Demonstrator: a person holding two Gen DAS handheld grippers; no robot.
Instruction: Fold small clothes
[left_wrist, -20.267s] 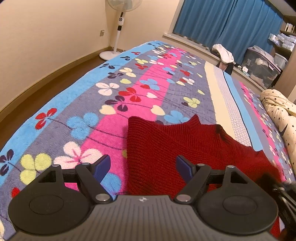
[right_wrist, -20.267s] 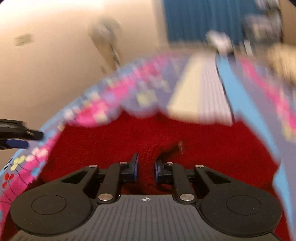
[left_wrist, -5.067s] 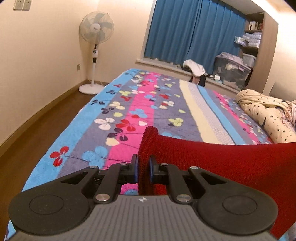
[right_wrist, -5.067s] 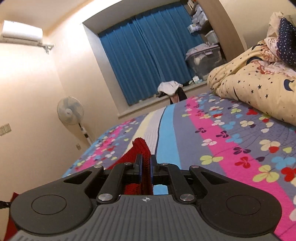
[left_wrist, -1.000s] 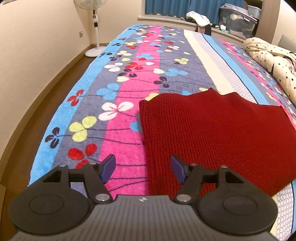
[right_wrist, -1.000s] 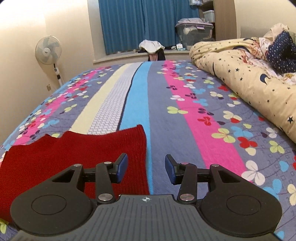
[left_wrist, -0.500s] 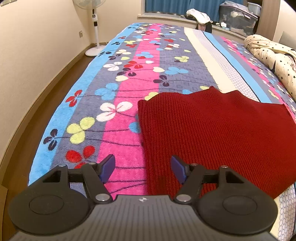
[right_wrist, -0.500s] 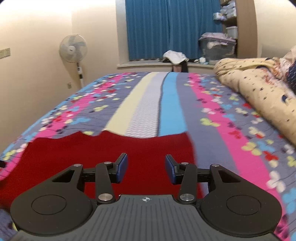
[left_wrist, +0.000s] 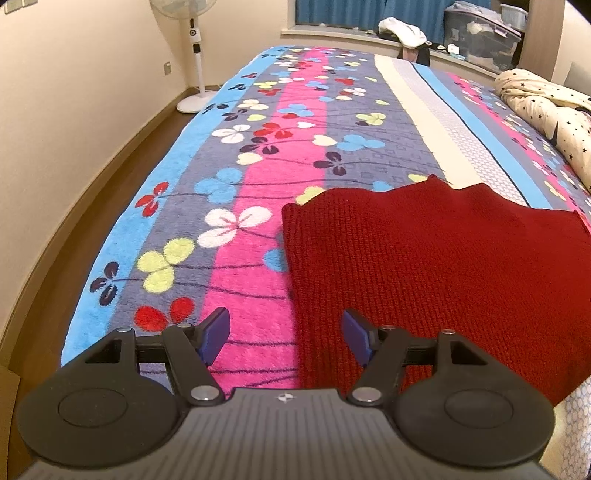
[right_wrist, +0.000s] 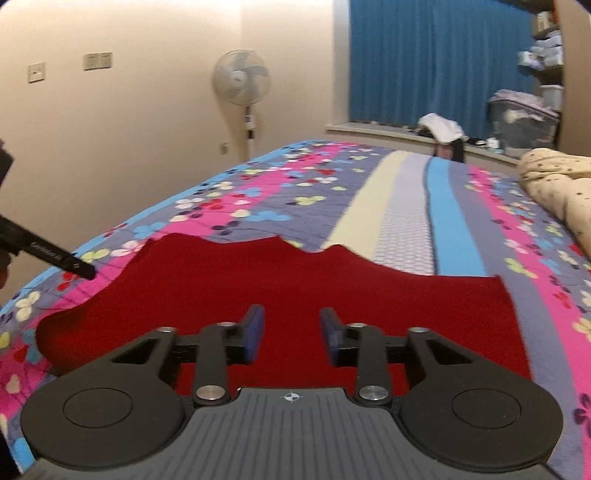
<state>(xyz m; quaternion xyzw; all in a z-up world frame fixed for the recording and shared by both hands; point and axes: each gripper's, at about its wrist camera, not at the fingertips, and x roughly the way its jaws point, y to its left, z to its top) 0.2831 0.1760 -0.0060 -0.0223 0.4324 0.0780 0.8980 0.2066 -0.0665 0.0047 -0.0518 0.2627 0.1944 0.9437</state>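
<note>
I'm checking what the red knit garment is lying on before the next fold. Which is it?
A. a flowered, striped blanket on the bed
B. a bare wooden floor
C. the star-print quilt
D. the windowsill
A: the red knit garment lies flat on the flowered blanket, with the star-print quilt well off to the side and the floor beyond the bed's edge.

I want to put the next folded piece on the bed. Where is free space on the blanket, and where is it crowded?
The floral blanket is bare left of the red knit garment, up to the bed's left edge, and beyond it toward the window sill. The right side is crowded by the star-print duvet. Both hand-held grippers hang over the near edge.
</note>
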